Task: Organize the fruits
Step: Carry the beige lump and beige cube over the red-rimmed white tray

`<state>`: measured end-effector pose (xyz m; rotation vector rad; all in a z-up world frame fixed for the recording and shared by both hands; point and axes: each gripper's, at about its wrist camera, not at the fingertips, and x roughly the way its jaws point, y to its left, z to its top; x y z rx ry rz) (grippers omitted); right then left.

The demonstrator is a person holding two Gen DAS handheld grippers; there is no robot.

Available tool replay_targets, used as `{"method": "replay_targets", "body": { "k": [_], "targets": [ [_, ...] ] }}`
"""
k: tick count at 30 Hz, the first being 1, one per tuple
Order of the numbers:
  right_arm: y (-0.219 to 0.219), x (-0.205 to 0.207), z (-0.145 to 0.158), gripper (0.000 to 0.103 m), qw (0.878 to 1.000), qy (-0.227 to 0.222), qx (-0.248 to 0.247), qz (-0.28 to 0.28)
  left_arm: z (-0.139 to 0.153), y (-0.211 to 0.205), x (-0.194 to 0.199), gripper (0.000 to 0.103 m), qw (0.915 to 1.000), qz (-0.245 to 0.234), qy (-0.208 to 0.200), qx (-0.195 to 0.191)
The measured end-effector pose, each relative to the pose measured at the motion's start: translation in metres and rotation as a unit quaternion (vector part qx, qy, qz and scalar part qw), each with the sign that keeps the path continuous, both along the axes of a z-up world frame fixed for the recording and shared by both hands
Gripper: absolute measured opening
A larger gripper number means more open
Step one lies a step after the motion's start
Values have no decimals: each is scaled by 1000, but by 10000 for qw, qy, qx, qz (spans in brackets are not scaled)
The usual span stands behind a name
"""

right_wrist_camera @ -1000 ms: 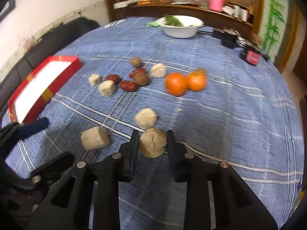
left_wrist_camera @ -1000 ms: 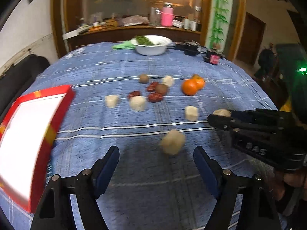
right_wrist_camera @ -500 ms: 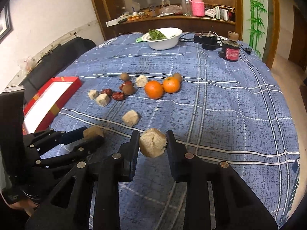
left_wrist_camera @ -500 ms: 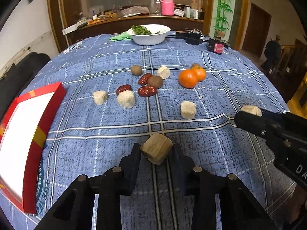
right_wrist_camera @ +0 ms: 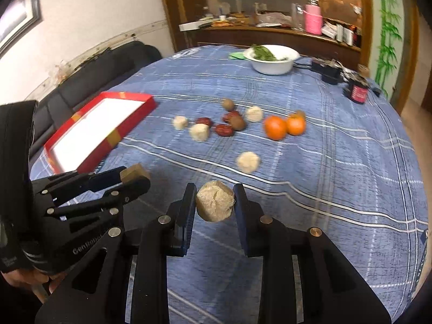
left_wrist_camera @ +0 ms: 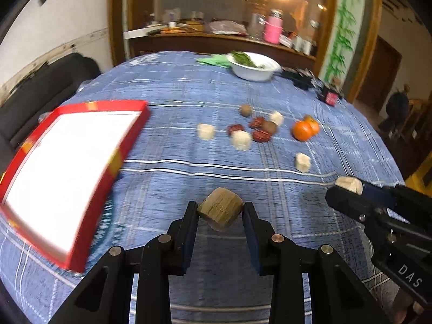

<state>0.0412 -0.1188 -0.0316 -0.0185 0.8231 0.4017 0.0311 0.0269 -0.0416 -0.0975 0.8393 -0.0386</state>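
We see the left tongs (left_wrist_camera: 220,213) clamped on a brownish tan block (left_wrist_camera: 220,212), jaws pressing both its sides, block lifted clear of the blue plaid cloth on the worktop (left_wrist_camera: 189,86); the right tongs (right_wrist_camera: 214,202) are clamped on a paler, crumbly tan lump (right_wrist_camera: 215,204), also held above the cloth; the two tongs sit side by side near us, each visible at the edge of the other's view; the red-rimmed white tray (left_wrist_camera: 67,172) lies on the left, empty as far as we can tell; in the middle of the cloth lie two oranges (right_wrist_camera: 283,127) touching each other, dark red dates (right_wrist_camera: 224,130), brown round fruits (right_wrist_camera: 237,122) and several pale lumps (right_wrist_camera: 248,162); a white bowl with greens (right_wrist_camera: 272,59) stands at the far side; scene motion-blurred.
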Motion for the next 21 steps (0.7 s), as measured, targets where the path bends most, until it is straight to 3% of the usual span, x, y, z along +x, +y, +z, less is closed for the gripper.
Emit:
{"method": "replay_targets", "body": {
  "k": [6,21],
  "targets": [
    [35,-7,11,27,9992,-146,-46,364,16,62,-17,33,9970,694,-264,-227],
    [146,4,26,27,9891,-432,170,1397,17,176,-24,32,9764,2132,-330,-121]
  ]
}}
